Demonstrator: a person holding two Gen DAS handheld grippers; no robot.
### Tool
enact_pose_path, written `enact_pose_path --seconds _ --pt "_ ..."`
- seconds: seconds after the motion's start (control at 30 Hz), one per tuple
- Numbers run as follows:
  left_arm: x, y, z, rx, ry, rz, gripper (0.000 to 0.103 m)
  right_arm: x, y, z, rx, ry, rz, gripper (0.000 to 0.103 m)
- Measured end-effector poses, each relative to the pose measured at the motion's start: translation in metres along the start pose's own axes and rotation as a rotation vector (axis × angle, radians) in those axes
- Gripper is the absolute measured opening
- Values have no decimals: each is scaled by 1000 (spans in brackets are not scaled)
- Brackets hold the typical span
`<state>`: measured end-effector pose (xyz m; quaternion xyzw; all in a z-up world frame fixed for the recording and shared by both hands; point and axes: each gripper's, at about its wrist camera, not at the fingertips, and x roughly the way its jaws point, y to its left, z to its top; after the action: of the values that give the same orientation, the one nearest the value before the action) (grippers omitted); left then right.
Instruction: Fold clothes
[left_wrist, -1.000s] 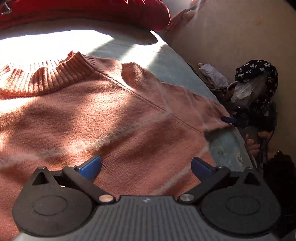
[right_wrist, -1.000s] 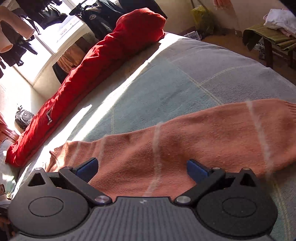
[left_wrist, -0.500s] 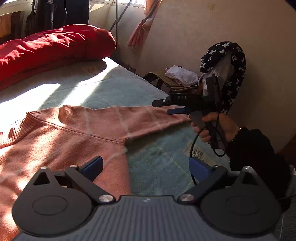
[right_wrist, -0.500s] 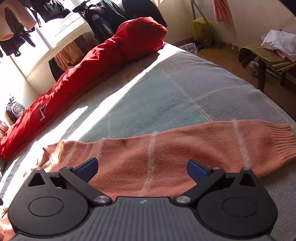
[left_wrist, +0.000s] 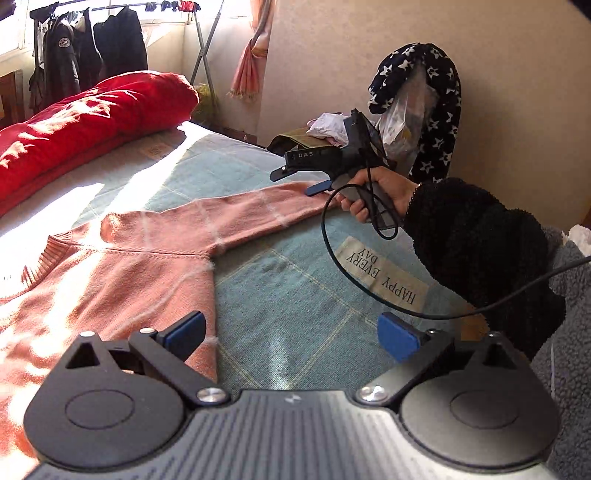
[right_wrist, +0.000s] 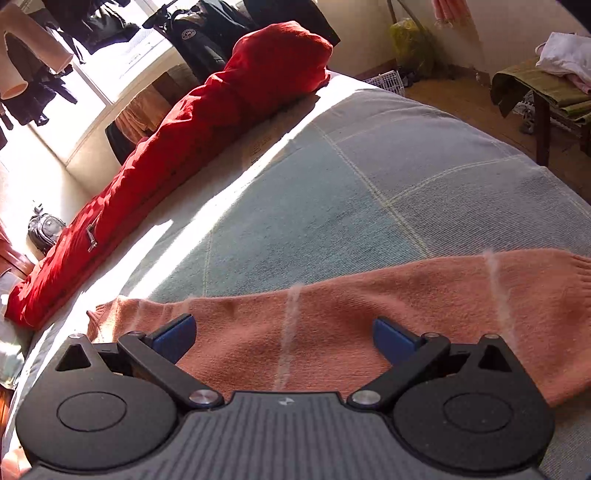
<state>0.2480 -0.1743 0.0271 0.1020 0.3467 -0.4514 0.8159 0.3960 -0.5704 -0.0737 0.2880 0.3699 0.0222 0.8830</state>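
Observation:
A salmon-pink knit sweater lies flat on the blue-grey blanket, its sleeve stretched out to the right. My left gripper is open and holds nothing, low over the sweater's side edge below the armpit. A hand in a black fleece sleeve holds my right gripper just above the cuff end of the sleeve. In the right wrist view my right gripper is open, its blue pads spread over the sleeve, with the ribbed cuff to the right.
A long red padded quilt lies along the far side of the bed. Dark jackets hang on a rack by the window. A stool with folded clothes stands past the bed's edge. A star-patterned cloth hangs at the wall.
The left wrist view has swung right and pulled back from the sweater's collar and body to the sleeve and the right gripper. The right gripper has dipped closer to the sleeve. Both stay open.

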Motion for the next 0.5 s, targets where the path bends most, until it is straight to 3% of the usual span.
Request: enact_pose_path --seconds 0.27,0.43,0.5 --pt "6 3 4 -19 -10 0 99 -36 -54 5 104 -64 -91 103" --pt "10 2 6 -28 3 20 99 -29 -55 -1 31 -22 -146 103" --pt "10 2 5 -32 9 23 99 -33 -60 1 34 -39 -210 103"
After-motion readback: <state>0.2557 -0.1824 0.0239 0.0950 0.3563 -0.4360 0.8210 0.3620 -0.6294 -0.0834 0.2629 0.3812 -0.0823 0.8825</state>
